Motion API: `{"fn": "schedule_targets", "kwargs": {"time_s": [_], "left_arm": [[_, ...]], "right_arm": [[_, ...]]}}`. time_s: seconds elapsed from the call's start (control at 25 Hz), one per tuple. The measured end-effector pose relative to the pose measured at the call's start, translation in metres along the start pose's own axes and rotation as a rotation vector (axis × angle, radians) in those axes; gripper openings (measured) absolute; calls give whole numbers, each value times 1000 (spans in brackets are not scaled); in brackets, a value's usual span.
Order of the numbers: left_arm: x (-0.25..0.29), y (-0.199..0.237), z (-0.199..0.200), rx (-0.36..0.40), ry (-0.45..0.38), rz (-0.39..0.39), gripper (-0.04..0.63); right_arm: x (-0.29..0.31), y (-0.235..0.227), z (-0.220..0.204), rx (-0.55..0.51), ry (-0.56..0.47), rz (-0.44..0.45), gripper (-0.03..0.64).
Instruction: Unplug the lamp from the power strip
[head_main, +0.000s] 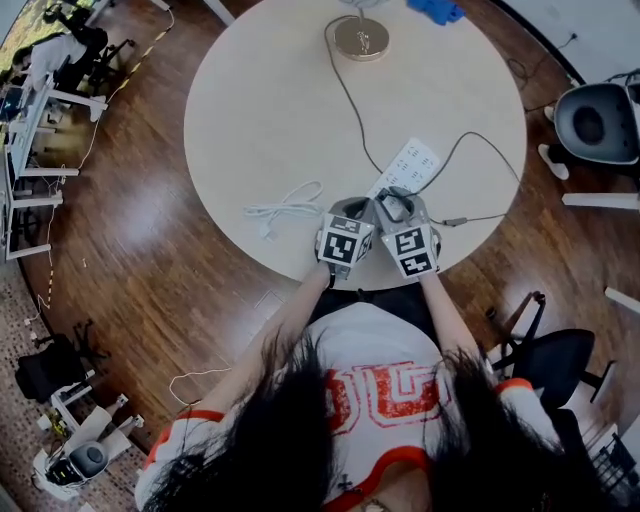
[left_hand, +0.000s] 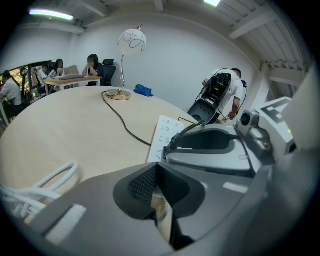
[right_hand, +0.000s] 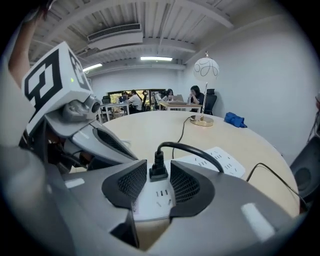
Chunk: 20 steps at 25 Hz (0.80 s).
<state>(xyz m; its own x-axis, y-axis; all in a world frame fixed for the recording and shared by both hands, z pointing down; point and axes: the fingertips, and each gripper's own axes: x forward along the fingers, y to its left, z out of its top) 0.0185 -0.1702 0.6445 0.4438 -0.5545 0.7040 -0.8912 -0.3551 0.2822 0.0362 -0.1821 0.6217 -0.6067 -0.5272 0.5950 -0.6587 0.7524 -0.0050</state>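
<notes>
The black lamp plug (right_hand: 158, 169) stands upright in the near end of the white power strip (right_hand: 216, 159). My right gripper (right_hand: 159, 182) straddles it, one pad on each side with a narrow gap, so it is open. The lamp cord (head_main: 350, 100) runs across the round table to the brass lamp base (head_main: 361, 38). My left gripper (left_hand: 156, 172) is shut with nothing between its tips, close to the left of the right gripper (head_main: 398, 206). The lamp's white globe (left_hand: 132, 39) shows in the left gripper view.
A coiled white cable (head_main: 285, 208) lies on the table (head_main: 270, 110) left of my left gripper (head_main: 350, 212). A blue object (head_main: 435, 10) sits at the far edge. The strip's own thin cord (head_main: 480, 145) trails right. Chairs and people at desks are beyond the table.
</notes>
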Motion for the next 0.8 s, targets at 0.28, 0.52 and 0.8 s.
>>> {"fn": "schedule_targets", "kwargs": {"time_s": [0.28, 0.52, 0.8], "left_arm": [[0, 1, 1, -10, -5, 1, 0], [0, 1, 0, -2, 8, -4, 0], [2, 1, -2, 36, 13, -3, 0]], "right_arm": [[8, 2, 7, -30, 31, 54, 91], [8, 1, 5, 15, 51, 62, 87], [-29, -13, 70, 209, -234, 84, 89]]}}
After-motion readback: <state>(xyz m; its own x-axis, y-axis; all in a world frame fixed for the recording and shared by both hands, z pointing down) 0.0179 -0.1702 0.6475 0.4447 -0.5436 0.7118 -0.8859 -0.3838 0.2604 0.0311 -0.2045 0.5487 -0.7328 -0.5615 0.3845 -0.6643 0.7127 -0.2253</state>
